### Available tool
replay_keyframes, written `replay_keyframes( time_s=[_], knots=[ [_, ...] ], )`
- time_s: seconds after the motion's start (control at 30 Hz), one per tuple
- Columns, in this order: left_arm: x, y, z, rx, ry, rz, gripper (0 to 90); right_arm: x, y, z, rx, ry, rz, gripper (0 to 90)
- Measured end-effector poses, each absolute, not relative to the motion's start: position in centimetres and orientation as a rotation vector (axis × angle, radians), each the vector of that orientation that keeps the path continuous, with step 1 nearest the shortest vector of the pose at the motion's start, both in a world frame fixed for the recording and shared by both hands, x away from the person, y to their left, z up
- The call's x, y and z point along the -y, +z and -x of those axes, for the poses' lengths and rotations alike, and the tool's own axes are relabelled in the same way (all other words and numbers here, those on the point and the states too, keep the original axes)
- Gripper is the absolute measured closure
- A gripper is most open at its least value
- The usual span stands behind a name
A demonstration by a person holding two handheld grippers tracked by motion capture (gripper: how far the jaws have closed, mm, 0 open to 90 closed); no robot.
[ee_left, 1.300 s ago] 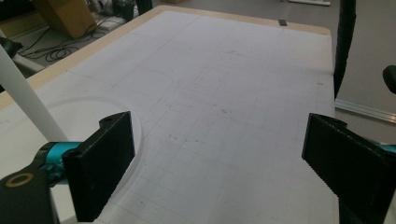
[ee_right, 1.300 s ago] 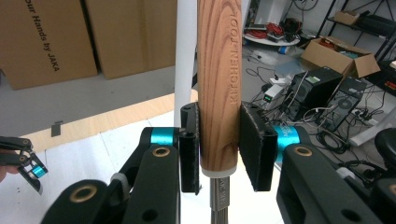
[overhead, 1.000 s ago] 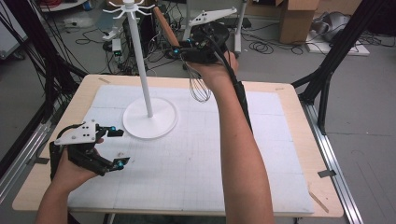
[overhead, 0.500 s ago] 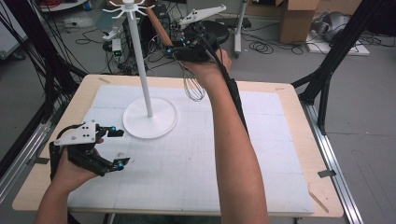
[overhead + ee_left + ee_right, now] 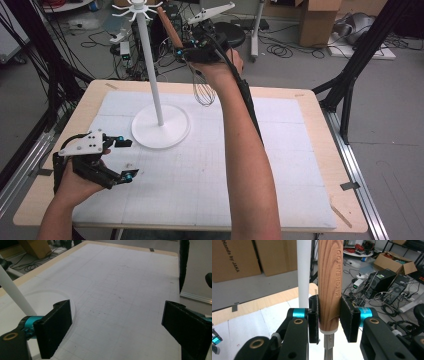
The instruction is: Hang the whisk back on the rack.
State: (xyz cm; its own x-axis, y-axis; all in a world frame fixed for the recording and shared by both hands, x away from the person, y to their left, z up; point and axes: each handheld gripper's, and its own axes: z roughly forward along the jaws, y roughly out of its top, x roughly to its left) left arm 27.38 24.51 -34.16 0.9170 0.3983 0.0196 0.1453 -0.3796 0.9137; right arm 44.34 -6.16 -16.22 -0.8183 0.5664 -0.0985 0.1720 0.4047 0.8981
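Observation:
My right gripper is raised over the far side of the table, shut on a whisk's wooden handle. The handle slants up and to the left, and the wire head hangs below the jaws. Just left of it rises the white hook stand, whose pole stands right behind the handle. My left gripper rests low at the front left of the mat. Its jaws are open with nothing between them, and the stand's round base is close by.
A white gridded mat covers the wooden table. Black frame legs stand at the right, and cables, boxes and a stool lie on the floor beyond the far edge.
My right gripper has shifted a little to the left with the whisk, toward the stand's pole. The left gripper has stayed where it was.

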Motion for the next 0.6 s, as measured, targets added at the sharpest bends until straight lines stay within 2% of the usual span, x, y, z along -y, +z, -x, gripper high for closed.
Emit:
replay_keyframes(
  time_s=[0.6],
  knots=[
    [-24.39,-34.16,-27.33,-0.390,0.280,-1.962,10.0,5.28,-16.70,-44.59,-2.279,1.381,-0.647,70.6]
  ],
)
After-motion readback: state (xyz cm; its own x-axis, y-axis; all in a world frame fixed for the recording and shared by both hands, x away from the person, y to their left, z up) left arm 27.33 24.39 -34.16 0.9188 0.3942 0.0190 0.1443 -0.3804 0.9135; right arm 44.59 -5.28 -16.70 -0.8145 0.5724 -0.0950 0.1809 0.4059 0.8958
